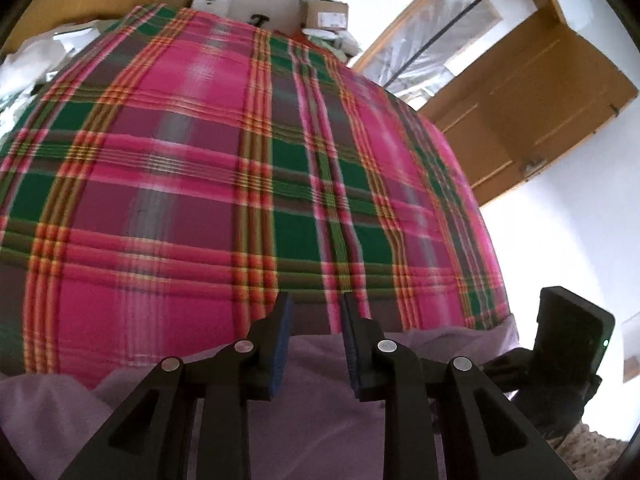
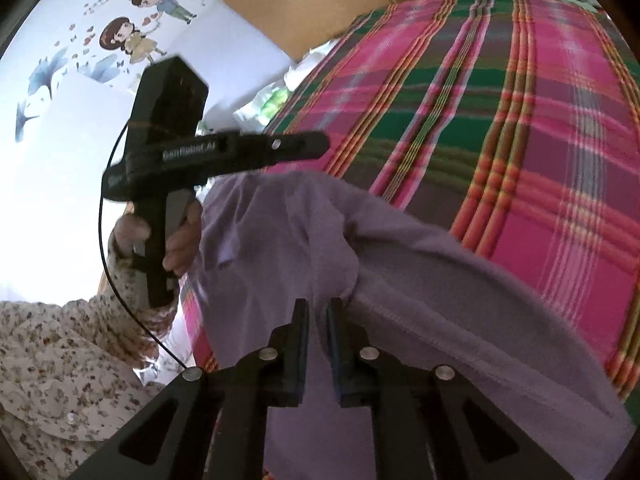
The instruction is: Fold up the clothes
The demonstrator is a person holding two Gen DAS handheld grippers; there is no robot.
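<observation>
The left claw (image 1: 316,308) is open a bit and holds nothing. The right claw (image 2: 318,312) is open just a little, empty too. The purple cloth (image 2: 312,240) lies low in both pictures, on the pink checked blanket (image 1: 200,160).

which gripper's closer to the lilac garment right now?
Hard to call; the right looks marginally closer. Right gripper has its tips at a raised fold of the lilac garment; left gripper hovers over its edge, open.

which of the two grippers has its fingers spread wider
The left gripper: a clear gap shows plaid blanket between its fingers, while the right gripper shows a narrow slit.
</observation>
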